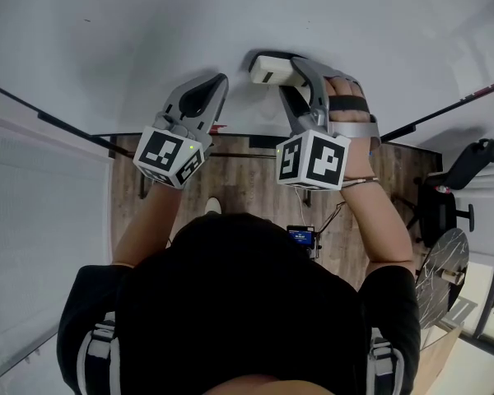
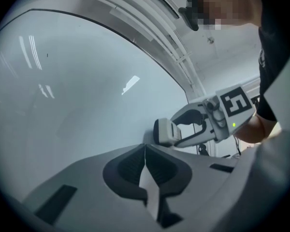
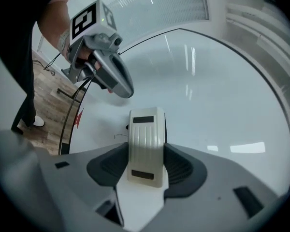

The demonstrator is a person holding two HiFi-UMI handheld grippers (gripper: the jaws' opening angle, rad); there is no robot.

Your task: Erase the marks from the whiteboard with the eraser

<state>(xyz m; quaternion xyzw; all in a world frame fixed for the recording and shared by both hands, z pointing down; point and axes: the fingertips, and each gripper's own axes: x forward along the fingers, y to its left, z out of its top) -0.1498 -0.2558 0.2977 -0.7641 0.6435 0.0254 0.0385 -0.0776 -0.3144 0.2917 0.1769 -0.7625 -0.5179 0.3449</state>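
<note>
Eraser (image 1: 270,70) is clamped in the right gripper (image 3: 146,151) against the whiteboard (image 1: 107,39), while the left gripper (image 2: 145,148), jaws closed on nothing, points at that board.

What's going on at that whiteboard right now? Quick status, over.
Right gripper shut on eraser, eraser at the whiteboard. Left gripper shut, empty, alongside. Small faint mark beside eraser; nothing in the way. Over.
</note>
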